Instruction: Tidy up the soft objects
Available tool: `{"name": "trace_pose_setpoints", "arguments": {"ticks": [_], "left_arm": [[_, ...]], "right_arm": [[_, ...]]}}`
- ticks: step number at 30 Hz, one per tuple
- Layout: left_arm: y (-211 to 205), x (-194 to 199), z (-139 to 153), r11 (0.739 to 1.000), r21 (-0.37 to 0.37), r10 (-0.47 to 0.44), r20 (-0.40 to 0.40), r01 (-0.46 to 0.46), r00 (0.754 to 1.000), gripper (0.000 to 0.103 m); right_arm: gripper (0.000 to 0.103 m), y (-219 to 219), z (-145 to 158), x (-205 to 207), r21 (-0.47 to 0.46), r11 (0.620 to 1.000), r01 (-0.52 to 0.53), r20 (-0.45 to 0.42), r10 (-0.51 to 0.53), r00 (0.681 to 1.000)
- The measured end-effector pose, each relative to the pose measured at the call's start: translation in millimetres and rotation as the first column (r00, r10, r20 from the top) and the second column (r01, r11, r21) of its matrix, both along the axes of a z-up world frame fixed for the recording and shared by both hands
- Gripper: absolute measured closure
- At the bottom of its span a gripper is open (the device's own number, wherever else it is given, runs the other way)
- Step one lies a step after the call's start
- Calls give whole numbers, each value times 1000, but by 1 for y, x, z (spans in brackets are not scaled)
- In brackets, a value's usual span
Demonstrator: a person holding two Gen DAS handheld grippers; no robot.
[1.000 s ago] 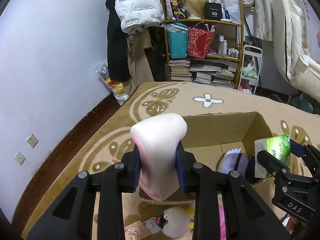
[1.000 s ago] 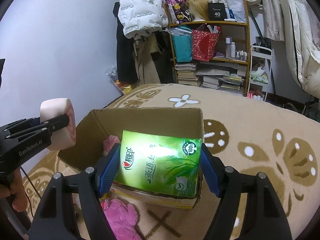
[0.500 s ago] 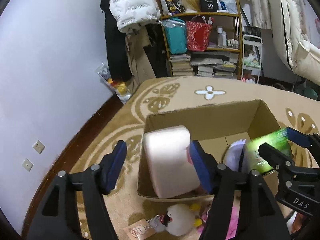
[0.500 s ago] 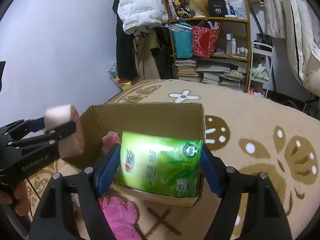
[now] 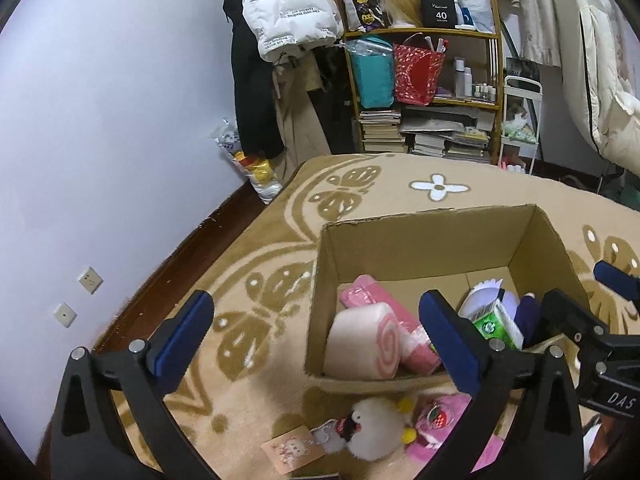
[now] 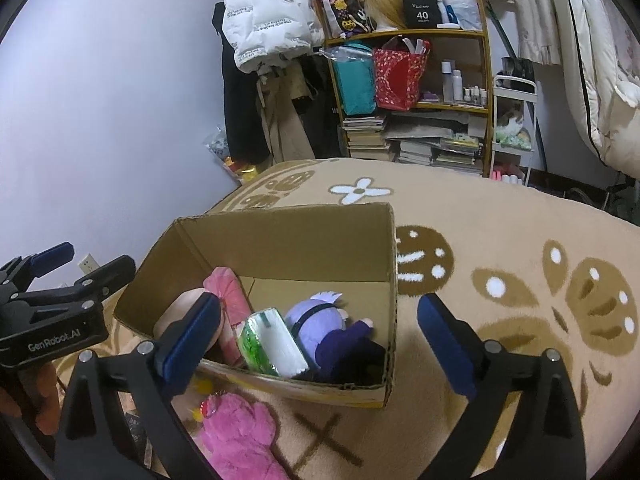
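An open cardboard box (image 5: 432, 236) (image 6: 288, 236) stands on the rug. Inside lie a pink-and-white swirl roll cushion (image 5: 364, 342) (image 6: 180, 312), a pink packet (image 5: 368, 292) (image 6: 230, 292), a green tissue pack (image 5: 498, 320) (image 6: 272, 340) and a purple plush doll (image 6: 328, 324) (image 5: 486, 292). My left gripper (image 5: 316, 328) is open and empty above the box's near left side. My right gripper (image 6: 318, 328) is open and empty above the box's near side. On the rug in front of the box lie a white fluffy chick toy (image 5: 376, 426) and a pink plush (image 6: 240, 436) (image 5: 440, 420).
A small card (image 5: 292, 450) lies by the chick toy. A cluttered shelf (image 5: 424, 92) with books and bags stands at the back, coats (image 5: 288, 12) hang to its left, a white cart (image 5: 520, 128) to its right. The wall (image 5: 120, 140) runs along the left.
My left gripper opened and the roll cushion dropped into the box. My right gripper opened and the green tissue pack fell into the box beside the purple doll.
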State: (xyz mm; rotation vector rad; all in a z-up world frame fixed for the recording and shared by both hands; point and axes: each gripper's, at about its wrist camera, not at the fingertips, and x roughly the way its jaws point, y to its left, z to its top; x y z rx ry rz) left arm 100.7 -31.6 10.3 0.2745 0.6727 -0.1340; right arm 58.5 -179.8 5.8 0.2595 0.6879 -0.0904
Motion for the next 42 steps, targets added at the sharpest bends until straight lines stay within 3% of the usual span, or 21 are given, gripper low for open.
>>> {"name": "trace_pose_setpoints", "arguments": {"ticks": [9,20,26,38,42], "left_arm": [[18,-20,4,1000,25,-7,-68,9,998,0],[30,-40,5,993,113,-3,-101,15,995,0],[33,-38,-2,998,70,0,-167,12,986,0],[23,-22,-30,992,124,43,-214,-17,976,0],[22,-16,-37,994,104,45,-241,-20,970,0]], "right_arm": [[0,13,16,-19,-11,1000,-11,16,11,1000],[0,30,22,-42,-14,999,-32,10,32,999],[0,37,15,-45,-16,999,-43,-18,43,999],[0,44,-16,-42,31,997,-67,-101,70,992],[0,48,-27,-38,17,997,-77,-136,79,988]]}}
